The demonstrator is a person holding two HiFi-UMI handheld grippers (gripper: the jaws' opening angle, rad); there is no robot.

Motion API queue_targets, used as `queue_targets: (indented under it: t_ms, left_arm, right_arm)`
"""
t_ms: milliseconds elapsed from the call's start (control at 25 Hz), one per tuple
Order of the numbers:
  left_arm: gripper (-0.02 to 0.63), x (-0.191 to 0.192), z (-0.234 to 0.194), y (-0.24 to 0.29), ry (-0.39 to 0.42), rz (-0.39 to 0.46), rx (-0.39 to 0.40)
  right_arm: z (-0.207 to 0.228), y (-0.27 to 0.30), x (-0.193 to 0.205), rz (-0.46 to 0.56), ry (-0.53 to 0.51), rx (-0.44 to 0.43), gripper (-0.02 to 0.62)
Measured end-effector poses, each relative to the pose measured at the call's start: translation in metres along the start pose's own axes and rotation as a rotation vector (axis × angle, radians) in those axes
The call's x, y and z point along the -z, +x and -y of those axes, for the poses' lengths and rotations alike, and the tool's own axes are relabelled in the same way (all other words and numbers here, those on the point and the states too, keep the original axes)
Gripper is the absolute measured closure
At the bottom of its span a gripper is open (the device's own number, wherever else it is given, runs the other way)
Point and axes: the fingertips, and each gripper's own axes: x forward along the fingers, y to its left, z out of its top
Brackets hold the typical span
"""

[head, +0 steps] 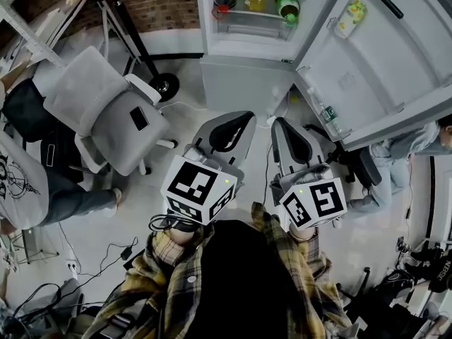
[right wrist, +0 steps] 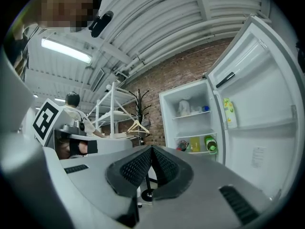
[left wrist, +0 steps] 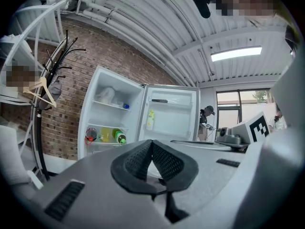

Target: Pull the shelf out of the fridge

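The white fridge [head: 244, 41] stands ahead with its door [head: 381, 55] swung wide to the right. Its lower shelf [head: 254, 14] carries a red item, a yellow pack and a green bottle [head: 287, 6]. An upper shelf [left wrist: 110, 105] with a white bag shows in the left gripper view, and the lower shelf [right wrist: 196, 151] in the right gripper view. My left gripper [head: 244, 119] and right gripper [head: 277, 126] are side by side well short of the fridge, both shut with nothing between the jaws. The left gripper's tips [left wrist: 152, 143] and the right gripper's tips [right wrist: 152, 149] meet in their own views.
A grey office chair [head: 106, 104] stands at the left, a coat stand [left wrist: 47, 89] by the brick wall. A seated person [head: 409, 154] is at the right beyond the door, another person [head: 28, 182] at the left. Cables lie on the floor [head: 99, 253].
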Motion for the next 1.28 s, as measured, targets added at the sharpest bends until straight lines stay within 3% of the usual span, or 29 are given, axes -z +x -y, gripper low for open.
queue_targets:
  t_ms: [320, 600, 1280]
  left_arm:
    - [0.601, 0.005, -0.013, 0.005, -0.015, -0.006, -0.039]
    - [0.601, 0.001, -0.037, 0.022, -0.013, -0.003, -0.023]
    - [0.601, -0.035, -0.155, 0.105, -0.01, 0.011, 0.032]
  right_arm:
    - [0.006, 0.009, 0.008, -0.017, 0.015, -0.022, 0.577]
    - [0.017, 0.038, 0.005, -0.017, 0.015, -0.015, 0.577]
    - [0.064, 0.174, -0.01, -0.003, 0.017, 0.036, 0.577]
